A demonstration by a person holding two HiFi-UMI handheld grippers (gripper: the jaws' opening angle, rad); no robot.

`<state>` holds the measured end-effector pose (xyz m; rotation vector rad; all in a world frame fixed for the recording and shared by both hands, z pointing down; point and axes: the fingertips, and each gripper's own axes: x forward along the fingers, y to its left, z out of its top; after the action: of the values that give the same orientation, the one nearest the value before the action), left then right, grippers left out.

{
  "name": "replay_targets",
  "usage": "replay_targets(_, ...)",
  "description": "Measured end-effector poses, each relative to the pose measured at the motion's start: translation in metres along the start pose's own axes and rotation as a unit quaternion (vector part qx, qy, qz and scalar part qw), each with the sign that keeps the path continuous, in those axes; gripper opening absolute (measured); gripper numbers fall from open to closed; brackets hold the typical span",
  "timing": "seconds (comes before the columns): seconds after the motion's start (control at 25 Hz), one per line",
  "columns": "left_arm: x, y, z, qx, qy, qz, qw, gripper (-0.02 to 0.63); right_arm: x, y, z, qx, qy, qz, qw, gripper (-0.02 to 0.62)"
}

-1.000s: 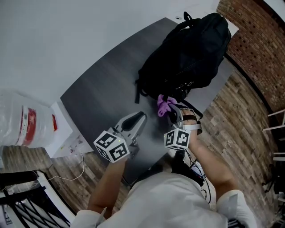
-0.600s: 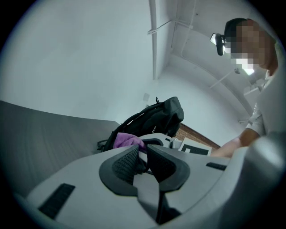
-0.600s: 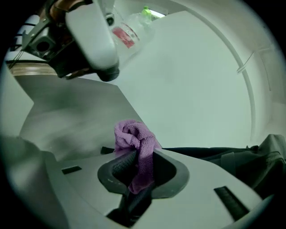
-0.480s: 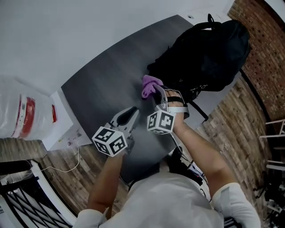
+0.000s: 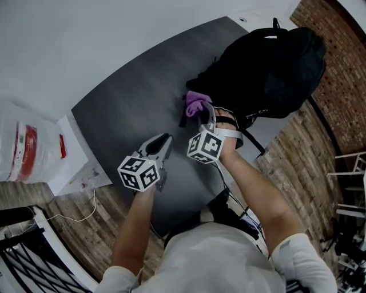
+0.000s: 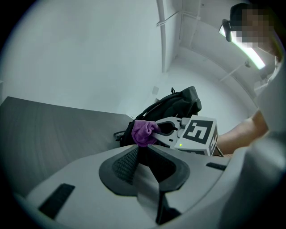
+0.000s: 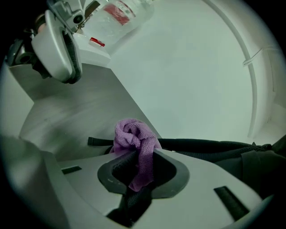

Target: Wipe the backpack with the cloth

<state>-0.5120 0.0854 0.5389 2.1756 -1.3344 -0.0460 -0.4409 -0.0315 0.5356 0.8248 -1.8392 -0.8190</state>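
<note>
At backpack [image 5: 269,68] near edge, on dark table [image 5: 126,109]: purple cloth [image 5: 196,103] clamped in right gripper [image 5: 203,113] jaws, bunched past tips, just beside backpack. Left gripper [image 5: 164,140] jaws closed, empty.

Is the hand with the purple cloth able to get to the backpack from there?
Probably yes. The right gripper holds the cloth right beside the backpack, and nothing seems to stand between them.

1. We see the right gripper [image 7: 142,163] with its jaws clamped on a purple cloth [image 7: 134,134], which bunches up above them.
2. The black backpack [image 7: 241,156] lies just behind the cloth, one strap [image 7: 96,142] reaching left across the grey table [image 7: 76,112].
3. The left gripper [image 7: 67,67] hangs at upper left, with a clear red-labelled bottle [image 7: 118,11] beyond it.
</note>
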Motion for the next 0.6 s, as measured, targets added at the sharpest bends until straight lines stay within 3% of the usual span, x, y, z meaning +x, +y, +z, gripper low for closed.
replay_targets(0.6, 0.044, -0.053, -0.024, 0.004, 0.027, -0.062, 0.9977, 0.041, -0.041, 0.008, -0.06, 0.01, 0.023, -0.003, 1.0, 0.081)
